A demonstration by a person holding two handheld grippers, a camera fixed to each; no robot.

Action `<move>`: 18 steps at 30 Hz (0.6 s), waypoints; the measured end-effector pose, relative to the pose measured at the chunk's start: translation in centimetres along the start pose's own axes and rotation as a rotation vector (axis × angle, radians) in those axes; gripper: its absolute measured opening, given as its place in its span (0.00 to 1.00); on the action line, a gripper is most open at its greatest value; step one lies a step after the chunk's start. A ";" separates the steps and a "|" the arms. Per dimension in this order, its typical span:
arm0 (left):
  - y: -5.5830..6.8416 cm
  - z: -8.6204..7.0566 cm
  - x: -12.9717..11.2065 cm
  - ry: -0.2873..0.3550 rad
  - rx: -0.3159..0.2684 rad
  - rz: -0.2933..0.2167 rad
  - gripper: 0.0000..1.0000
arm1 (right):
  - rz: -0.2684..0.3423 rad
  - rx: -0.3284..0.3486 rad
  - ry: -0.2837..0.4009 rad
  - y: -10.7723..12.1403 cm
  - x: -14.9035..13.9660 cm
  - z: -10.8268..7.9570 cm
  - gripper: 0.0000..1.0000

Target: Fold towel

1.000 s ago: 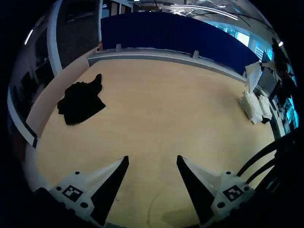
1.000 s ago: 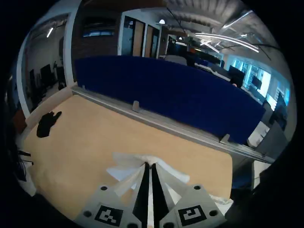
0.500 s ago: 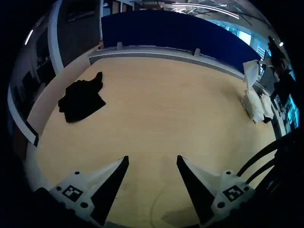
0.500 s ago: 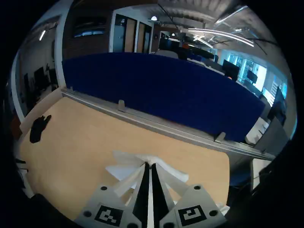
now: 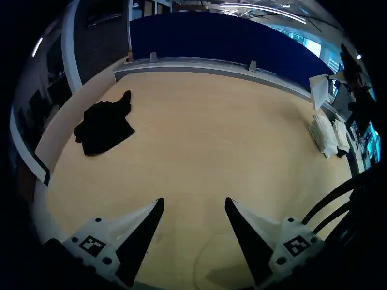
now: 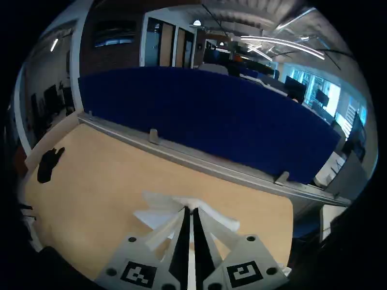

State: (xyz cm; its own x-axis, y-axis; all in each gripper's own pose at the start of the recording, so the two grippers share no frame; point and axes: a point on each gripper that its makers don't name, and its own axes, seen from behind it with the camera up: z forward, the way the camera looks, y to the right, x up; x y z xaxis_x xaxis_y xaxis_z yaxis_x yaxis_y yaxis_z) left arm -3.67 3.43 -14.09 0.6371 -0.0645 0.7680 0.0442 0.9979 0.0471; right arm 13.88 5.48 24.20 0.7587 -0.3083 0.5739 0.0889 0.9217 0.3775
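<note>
A wide pale wooden table is stretching across both views, and a long blue partition is standing along its far edge on a grey rail. In the left gripper view, the dark curved bars of a chair are showing at the lower right, off the table's near corner. A crumpled black cloth is lying on the table towards its left side, well apart from everything else; in the right gripper view it is showing small at the far left. A pile of white towels is sitting at the table's right edge. The towel is being held by the right gripper, whose fingers are pressing together on a bunched part of it, so that white folds are fanning out to both sides of the tips above the tabletop. In the left gripper view, what looks to be this same towel is hanging at the far right, just above the pile. The left gripper is hovering over the near part of the table, its fingers standing spread wide apart with nothing between them but bare wood, well apart from the towel.
</note>
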 end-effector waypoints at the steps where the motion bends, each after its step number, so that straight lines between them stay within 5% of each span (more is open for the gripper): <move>1: 0.1 0.1 0.0 0.000 -0.001 0.000 0.93 | 0.000 -0.001 -0.003 0.1 -0.1 0.0 0.04; 18: 1.8 -0.1 0.8 0.002 -0.027 0.024 0.93 | 0.019 0.002 -0.052 0.4 -6.1 -3.2 0.04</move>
State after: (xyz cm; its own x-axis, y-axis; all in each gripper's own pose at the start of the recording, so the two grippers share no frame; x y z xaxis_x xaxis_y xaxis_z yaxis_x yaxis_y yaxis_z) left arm -3.03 5.22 -13.43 0.6400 -0.0402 0.7673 0.0496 0.9987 0.0109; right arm 11.35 8.50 18.49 0.7259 -0.3022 0.6179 0.0730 0.9271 0.3678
